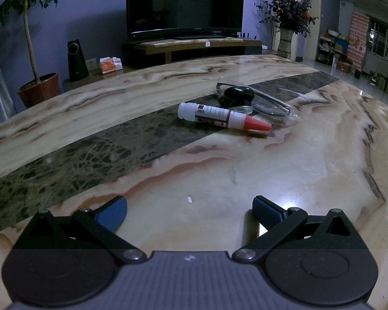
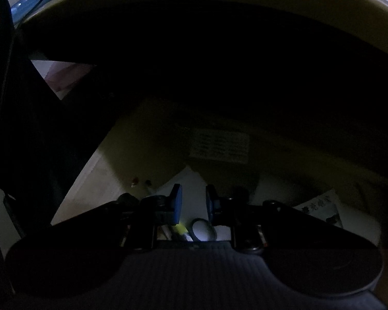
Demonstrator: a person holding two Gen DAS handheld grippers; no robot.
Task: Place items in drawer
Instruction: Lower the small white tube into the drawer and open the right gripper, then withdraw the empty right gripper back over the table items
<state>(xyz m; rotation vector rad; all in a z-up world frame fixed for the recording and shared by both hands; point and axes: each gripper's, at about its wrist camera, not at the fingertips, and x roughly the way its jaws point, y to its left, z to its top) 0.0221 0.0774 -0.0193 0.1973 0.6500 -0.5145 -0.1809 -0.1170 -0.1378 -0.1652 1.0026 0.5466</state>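
Reaching down into the dim drawer [image 2: 147, 139] with the right hand-held gripper [image 2: 193, 201], jaws narrowly parted, grasping nothing visible, likely just emptied. Waiting wide open, left hand-held gripper [image 1: 190, 206] over desk [image 1: 219, 175], facing glue tube [image 1: 223, 116], glasses [image 1: 266, 100] ahead.

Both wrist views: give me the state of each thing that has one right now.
left gripper: open, empty, over the table.
right gripper: jaws narrow, nothing visibly between them, inside the dark drawer.
glue tube: lying flat, capped.
safety glasses: lying on the table.
TV: off.
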